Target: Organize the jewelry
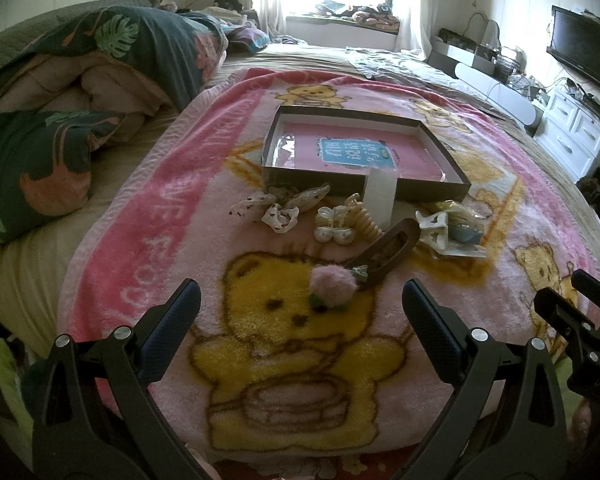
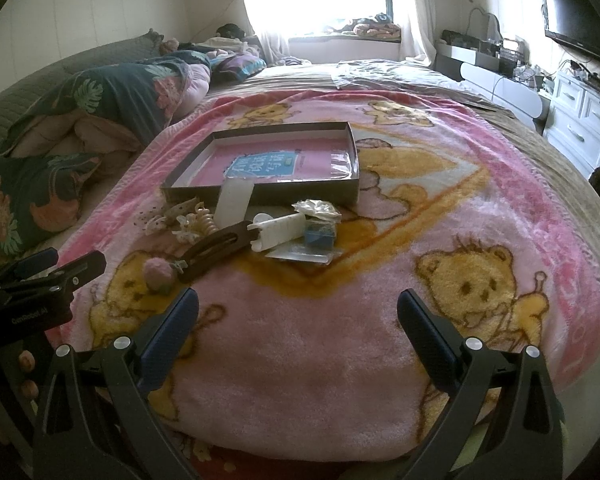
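A shallow dark box (image 1: 364,186) with a pink lining (image 2: 260,196) lies on the pink bear blanket. In front of it lie hair accessories: a pink pompom clip (image 1: 332,284) (image 2: 158,274), a brown barrette (image 1: 392,250) (image 2: 216,248), pearl bow clips (image 1: 334,228), a cream claw clip (image 1: 366,220) (image 2: 202,216), sheer bows (image 1: 280,208), a white clip (image 1: 434,230) (image 2: 278,228) and a translucent white case (image 1: 378,196) (image 2: 234,200). My left gripper (image 1: 300,304) is open just short of the pompom. My right gripper (image 2: 298,312) is open over bare blanket.
The blanket (image 2: 340,320) covers a bed. A floral quilt (image 1: 80,92) is bunched at the left. A small blue box on plastic bags (image 2: 320,236) lies right of the white clip. White drawers (image 1: 572,132) and a TV (image 1: 584,52) stand at the right.
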### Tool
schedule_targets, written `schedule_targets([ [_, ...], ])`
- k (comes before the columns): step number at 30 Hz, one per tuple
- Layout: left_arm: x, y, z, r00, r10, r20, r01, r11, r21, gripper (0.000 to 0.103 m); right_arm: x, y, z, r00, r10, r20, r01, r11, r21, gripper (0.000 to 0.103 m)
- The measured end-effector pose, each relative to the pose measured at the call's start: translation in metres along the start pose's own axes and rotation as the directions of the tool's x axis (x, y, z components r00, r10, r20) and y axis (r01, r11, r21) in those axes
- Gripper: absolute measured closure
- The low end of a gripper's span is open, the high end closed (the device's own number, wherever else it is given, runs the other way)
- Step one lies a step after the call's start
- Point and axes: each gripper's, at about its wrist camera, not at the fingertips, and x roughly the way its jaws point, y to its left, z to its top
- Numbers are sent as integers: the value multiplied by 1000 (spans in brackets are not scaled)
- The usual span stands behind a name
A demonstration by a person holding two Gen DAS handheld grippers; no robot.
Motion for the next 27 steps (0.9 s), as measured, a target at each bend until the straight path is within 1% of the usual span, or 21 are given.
schedule_targets([
  [27,0,0,0,1000,-1,-1,1,1000,-2,9,2,-1,0,1000,4,0,-4,1000,0,4],
])
